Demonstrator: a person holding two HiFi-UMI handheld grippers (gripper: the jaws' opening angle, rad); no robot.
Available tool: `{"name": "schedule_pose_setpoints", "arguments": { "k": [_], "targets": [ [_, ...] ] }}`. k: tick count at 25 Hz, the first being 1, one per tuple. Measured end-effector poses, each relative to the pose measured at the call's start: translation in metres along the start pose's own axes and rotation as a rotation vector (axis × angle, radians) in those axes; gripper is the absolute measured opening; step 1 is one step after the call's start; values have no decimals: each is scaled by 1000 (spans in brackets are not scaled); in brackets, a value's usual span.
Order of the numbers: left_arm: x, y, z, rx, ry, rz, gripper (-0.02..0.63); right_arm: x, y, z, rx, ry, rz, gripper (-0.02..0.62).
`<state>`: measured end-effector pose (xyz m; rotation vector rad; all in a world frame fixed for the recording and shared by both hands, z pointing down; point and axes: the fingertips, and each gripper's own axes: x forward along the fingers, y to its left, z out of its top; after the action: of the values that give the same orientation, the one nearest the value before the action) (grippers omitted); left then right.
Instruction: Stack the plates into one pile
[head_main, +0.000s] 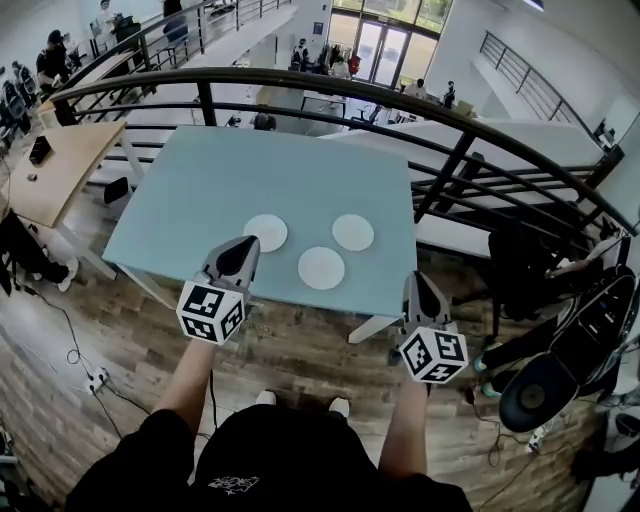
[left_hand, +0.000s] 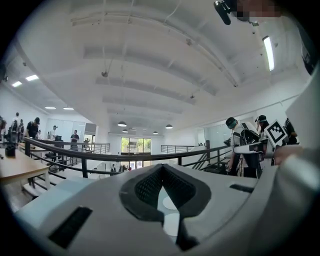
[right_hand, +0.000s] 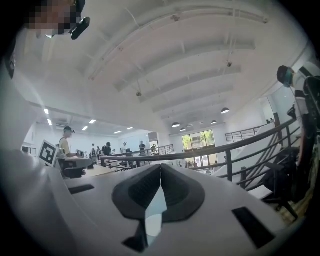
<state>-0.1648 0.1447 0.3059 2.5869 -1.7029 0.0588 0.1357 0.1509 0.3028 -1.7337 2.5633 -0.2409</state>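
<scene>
Plates (head_main: 265, 232) (head_main: 353, 232) (head_main: 321, 268): three, white, round, flat on the light-blue desk (head_main: 230, 170). None is stacked and none touches another. Two sit side by side, and the third is nearer the person, between them, close to the desk's front edge.

Left tool (head_main: 247, 245): jaws fully together, holding nothing. In the head view its tip overlaps the near-left rim of the left plate. Cannot tell whether it touches. In the left gripper view two of the plates show through the slit below the closed pads.

Right tool (head_main: 417, 280): jaws also pressed together, empty. It is at the desk's front right corner, well apart from all three plates, and mostly over the wooden floor (head_main: 300, 350). In the right gripper view only desk surface shows through the slit.

Both tools are held level, pointing away from the person toward the desk. A black railing (head_main: 300, 85) runs behind the desk, and a wooden table (head_main: 60, 165) stands at far left.
</scene>
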Motion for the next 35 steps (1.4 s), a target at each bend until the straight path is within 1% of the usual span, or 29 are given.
{"name": "schedule_pose_setpoints", "arguments": {
  "k": [5, 10, 15, 23, 28, 32, 35],
  "targets": [
    [-10, 42, -5, -8, 4, -28, 8, 21, 42, -14, 1, 16, -15, 8],
    [-23, 79, -9, -19, -3, -47, 8, 34, 78, -19, -16, 20, -20, 8],
    [-24, 98, -18, -42, 5, -70, 8, 41, 94, -23, -29, 34, -34, 8],
    [5, 90, -23, -73, 23, -121, 8, 52, 82, -25, -24, 68, -60, 8],
    [13, 91, -36, -74, 37, -129, 8, 68, 80, -35, -20, 76, -47, 8],
    [48, 97, -45, -81, 56, -107, 8, 101, 57, -46, -41, 108, -25, 8],
    [79, 91, -45, -77, 69, -107, 8, 123, 35, -47, -41, 116, 10, 8]
  ]
}}
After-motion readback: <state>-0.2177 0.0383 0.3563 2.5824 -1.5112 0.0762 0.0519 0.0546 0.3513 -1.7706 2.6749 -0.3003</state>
